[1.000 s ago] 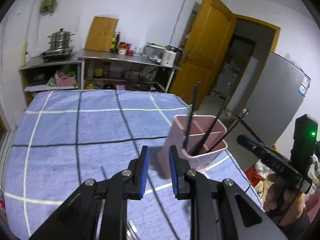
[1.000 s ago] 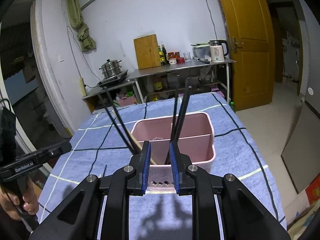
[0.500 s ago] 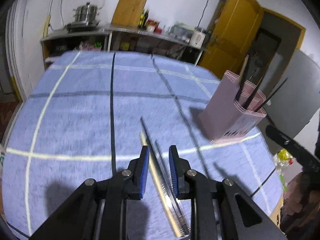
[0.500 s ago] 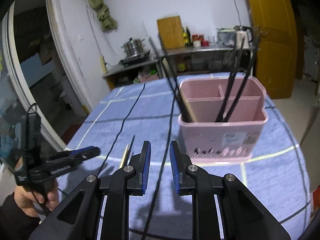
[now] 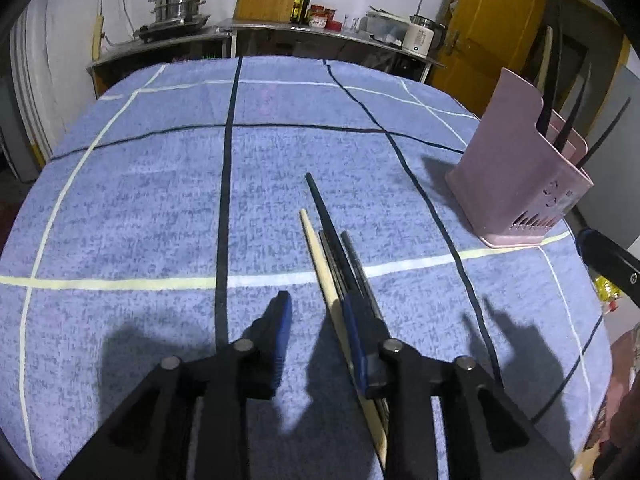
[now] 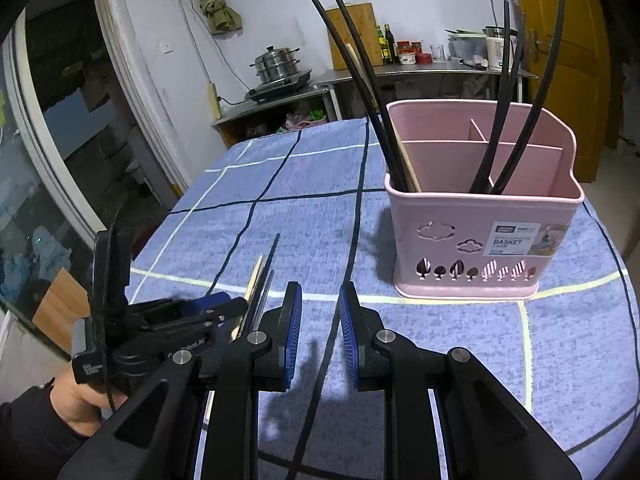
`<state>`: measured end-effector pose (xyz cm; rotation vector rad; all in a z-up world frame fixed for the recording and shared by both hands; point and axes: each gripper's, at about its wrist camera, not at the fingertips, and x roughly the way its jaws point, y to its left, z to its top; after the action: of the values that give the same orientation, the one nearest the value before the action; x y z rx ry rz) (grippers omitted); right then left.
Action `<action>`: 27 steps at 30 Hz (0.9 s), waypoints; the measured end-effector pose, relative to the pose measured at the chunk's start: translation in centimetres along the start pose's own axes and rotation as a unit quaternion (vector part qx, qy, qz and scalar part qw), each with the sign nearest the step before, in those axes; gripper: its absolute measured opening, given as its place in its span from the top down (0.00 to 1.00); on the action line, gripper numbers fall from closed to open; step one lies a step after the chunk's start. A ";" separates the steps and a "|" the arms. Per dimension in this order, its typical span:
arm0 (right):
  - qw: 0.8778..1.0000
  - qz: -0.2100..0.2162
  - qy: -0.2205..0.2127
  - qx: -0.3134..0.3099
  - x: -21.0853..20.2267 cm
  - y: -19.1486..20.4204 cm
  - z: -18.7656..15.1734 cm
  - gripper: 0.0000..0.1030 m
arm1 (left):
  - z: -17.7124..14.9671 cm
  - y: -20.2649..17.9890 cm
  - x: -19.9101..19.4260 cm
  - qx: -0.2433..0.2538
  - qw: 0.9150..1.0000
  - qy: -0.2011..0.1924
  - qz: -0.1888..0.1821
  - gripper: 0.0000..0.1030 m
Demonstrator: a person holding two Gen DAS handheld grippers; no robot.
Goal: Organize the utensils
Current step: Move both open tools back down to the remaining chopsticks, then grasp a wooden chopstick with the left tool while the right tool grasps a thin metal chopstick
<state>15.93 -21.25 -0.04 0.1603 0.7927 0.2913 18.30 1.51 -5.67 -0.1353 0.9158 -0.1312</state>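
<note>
Chopsticks (image 5: pixel 340 264) lie bundled near the left gripper (image 5: pixel 316 328), whose empty jaws have just been opening. Straddle one stick only, well clear of the pink basket (image 6: pixel 480 240); the right gripper (image 6: pixel 318 334) stands slightly parted, empty.

A table under a blue checked cloth (image 5: pixel 160 200) carries a pink utensil basket (image 6: pixel 484 240) with chopsticks standing in it — and, well apart, a loose bundle of chopsticks (image 5: pixel 332 256) lying flat.
</note>
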 end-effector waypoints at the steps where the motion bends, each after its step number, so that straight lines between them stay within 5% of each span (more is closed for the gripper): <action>1: 1.000 0.000 0.001 0.001 0.1 0.0 -0.1 0.81 | 0.0 -0.2 0.0 0.005 1.000 -0.003 0.004 0.66; 5: 1.000 0.005 0.006 0.001 0.6 0.1 -0.2 0.81 | -0.2 -0.3 0.0 0.009 1.000 -0.009 0.021 0.64; 14: 0.999 0.028 0.038 -0.014 3.6 2.1 -1.5 0.81 | -1.0 1.4 -1.1 0.027 0.999 0.001 0.029 0.87; 27: 0.994 0.033 0.100 -0.024 11.5 4.9 -1.9 0.81 | -0.2 5.7 -2.3 -0.028 1.000 0.005 0.003 0.87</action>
<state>21.22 -12.92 -7.92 0.1130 0.9801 0.3921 17.07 7.50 -4.95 -0.1829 0.9296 -0.1004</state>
